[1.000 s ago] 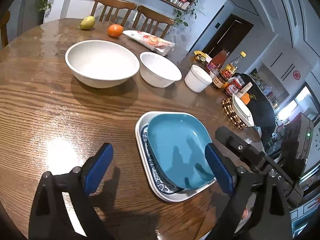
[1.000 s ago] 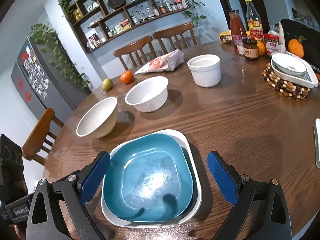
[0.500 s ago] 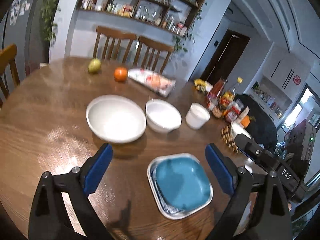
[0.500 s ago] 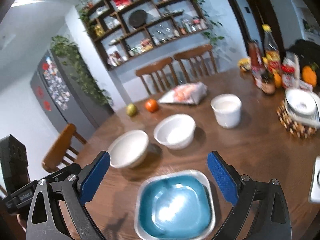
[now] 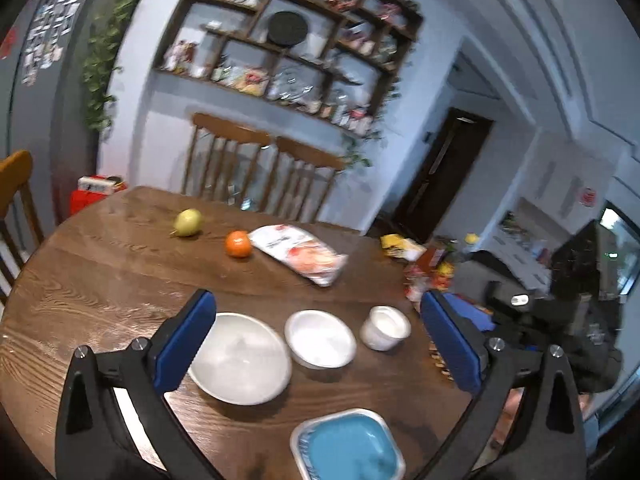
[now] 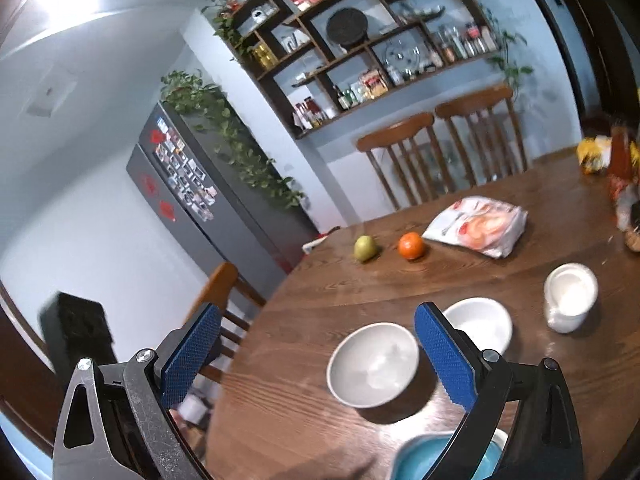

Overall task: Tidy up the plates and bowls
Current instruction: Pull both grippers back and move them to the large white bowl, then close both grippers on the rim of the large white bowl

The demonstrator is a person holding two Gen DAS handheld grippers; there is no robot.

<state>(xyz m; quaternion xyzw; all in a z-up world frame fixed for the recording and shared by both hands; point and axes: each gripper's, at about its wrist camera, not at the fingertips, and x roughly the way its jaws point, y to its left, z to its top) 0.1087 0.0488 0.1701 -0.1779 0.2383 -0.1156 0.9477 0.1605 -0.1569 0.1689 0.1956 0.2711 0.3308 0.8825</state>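
A blue square plate point(image 5: 352, 450) lies inside a white square plate point(image 5: 299, 440) at the near edge of the round wooden table point(image 5: 100, 280); it also shows in the right wrist view point(image 6: 424, 460). Behind it stand a large white bowl point(image 5: 240, 358), a medium white bowl point(image 5: 320, 338) and a small white cup-shaped bowl point(image 5: 385, 327). The right wrist view shows the same large bowl point(image 6: 374, 364), medium bowl point(image 6: 480, 322) and small bowl point(image 6: 570, 296). My left gripper point(image 5: 318, 348) and right gripper point(image 6: 316, 356) are both open and empty, held high above the table.
A pear point(image 5: 187, 222), an orange point(image 5: 238, 244) and a snack bag point(image 5: 304, 254) lie at the far side. Bottles and jars point(image 5: 436, 268) crowd the right edge. Wooden chairs point(image 5: 256, 168) stand behind the table, another chair point(image 6: 222, 292) at the left.
Both grippers have risen and pulled back from the stacked plates, tilting upward. The plates and bowls now look smaller and lower in both views. Nothing on the table moved.
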